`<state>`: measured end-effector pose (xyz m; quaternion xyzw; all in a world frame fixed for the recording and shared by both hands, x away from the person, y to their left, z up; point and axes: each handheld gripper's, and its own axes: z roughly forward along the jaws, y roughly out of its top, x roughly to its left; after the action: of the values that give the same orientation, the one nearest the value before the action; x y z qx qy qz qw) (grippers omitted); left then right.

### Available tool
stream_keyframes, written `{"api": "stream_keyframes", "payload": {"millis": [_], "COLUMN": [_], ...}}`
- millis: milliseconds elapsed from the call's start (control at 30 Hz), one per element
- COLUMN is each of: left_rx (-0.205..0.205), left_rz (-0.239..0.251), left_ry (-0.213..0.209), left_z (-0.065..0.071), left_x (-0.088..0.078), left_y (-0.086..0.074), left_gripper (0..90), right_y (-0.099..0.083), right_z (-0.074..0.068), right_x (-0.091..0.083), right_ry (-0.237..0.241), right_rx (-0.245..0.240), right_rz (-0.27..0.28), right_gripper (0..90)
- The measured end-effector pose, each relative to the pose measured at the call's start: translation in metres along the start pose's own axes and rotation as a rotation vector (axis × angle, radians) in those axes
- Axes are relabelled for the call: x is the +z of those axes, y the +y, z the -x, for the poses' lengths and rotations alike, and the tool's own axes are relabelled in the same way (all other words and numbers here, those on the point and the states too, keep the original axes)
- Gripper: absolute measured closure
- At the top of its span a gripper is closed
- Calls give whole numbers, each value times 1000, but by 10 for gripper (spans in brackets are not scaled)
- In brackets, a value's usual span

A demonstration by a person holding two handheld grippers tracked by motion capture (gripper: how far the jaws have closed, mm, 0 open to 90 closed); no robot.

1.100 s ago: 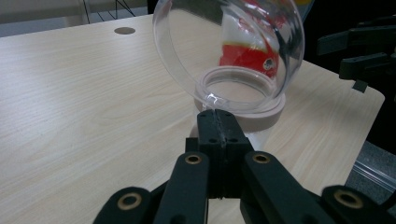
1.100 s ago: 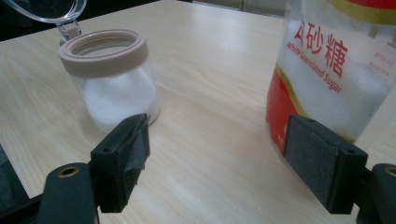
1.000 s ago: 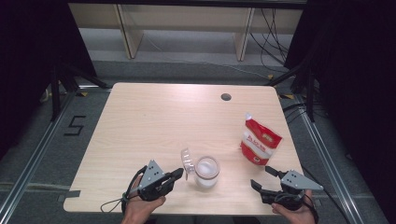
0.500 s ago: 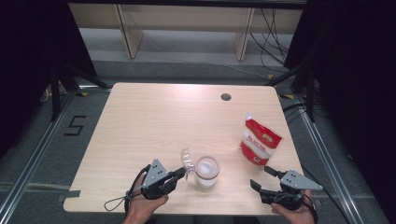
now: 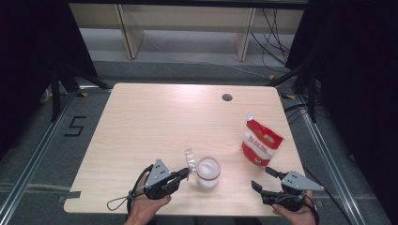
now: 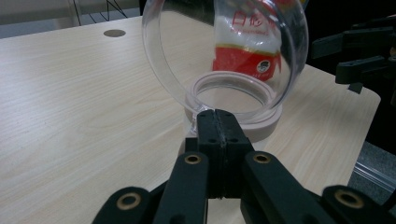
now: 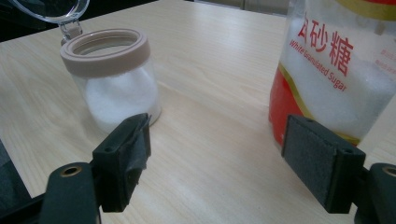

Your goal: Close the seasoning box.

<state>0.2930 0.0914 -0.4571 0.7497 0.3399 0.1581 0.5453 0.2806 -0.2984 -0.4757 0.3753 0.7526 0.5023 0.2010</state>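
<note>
Your right claw stands open over the tabletop, between jar and sugar bag.

At ten o'clock you see the jar, beige-rimmed and part full of white grains, with its clear lid swung up behind it at eleven o'clock. At two o'clock stands the red and white sugar bag, upright. Your two black pads touch neither; bare wood lies between them.

Red-and-white sugar bag, beige-rimmed clear jar, pale wood-grain table.
</note>
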Motion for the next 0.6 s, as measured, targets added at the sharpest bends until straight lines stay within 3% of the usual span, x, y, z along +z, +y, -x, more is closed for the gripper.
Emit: {"api": "stream_keyframes", "payload": {"millis": [600], "left_rx": [31], "left_rz": [-4], "left_ry": [-21], "left_z": [8], "left_x": [11], "left_y": [6], "left_gripper": [888], "right_y": [0], "right_z": [0], "right_x": [0], "right_ry": [3], "right_rx": [-2], "right_rz": [-9], "right_gripper": [247]}}
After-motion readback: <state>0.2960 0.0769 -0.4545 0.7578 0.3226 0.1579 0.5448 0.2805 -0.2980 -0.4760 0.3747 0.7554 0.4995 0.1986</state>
